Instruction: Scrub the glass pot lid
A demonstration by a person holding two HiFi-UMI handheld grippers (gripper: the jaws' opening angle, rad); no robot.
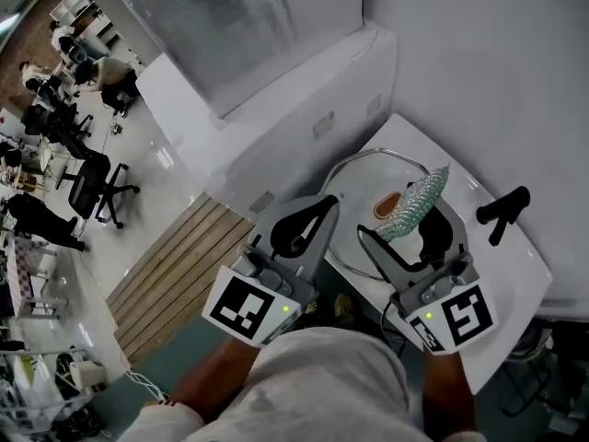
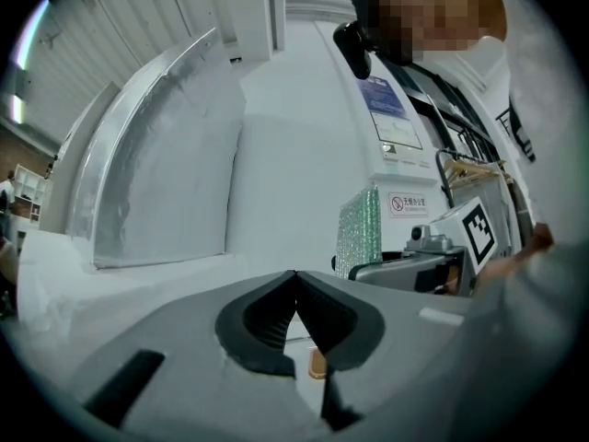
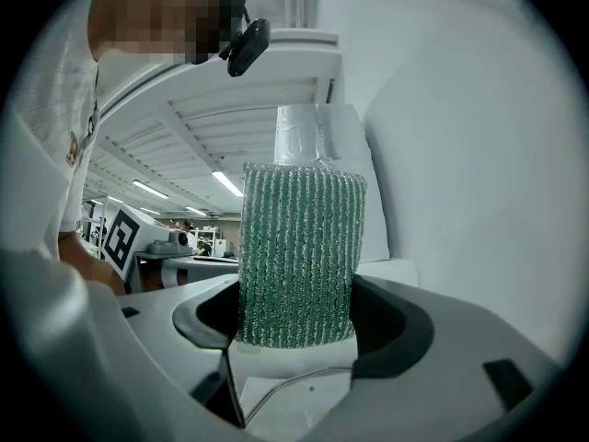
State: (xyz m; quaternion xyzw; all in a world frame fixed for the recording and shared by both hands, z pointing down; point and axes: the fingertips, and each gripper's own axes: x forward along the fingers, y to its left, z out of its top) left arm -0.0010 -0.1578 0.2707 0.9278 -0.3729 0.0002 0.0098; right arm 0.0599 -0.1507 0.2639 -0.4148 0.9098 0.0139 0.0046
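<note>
The glass pot lid [image 1: 354,190], metal-rimmed with a brown knob [image 1: 386,204], lies flat on the white table [image 1: 515,256]. My right gripper [image 1: 407,224] hovers over it, shut on a green scrub sponge [image 1: 416,199] that sticks up between the jaws. In the right gripper view the sponge [image 3: 299,256] fills the gap of that gripper [image 3: 299,320], and the lid's rim [image 3: 276,385] shows below. My left gripper [image 1: 324,208] is held beside the lid's left edge, shut and holding nothing. In the left gripper view its tips [image 2: 294,276] meet, with the knob [image 2: 317,366] visible beneath.
A black handle-like fixture [image 1: 503,208] stands on the table to the right of the lid. White cabinets [image 1: 304,99] and a wall close the far side. Left of the table are wooden floor slats [image 1: 175,274] and office chairs [image 1: 97,187].
</note>
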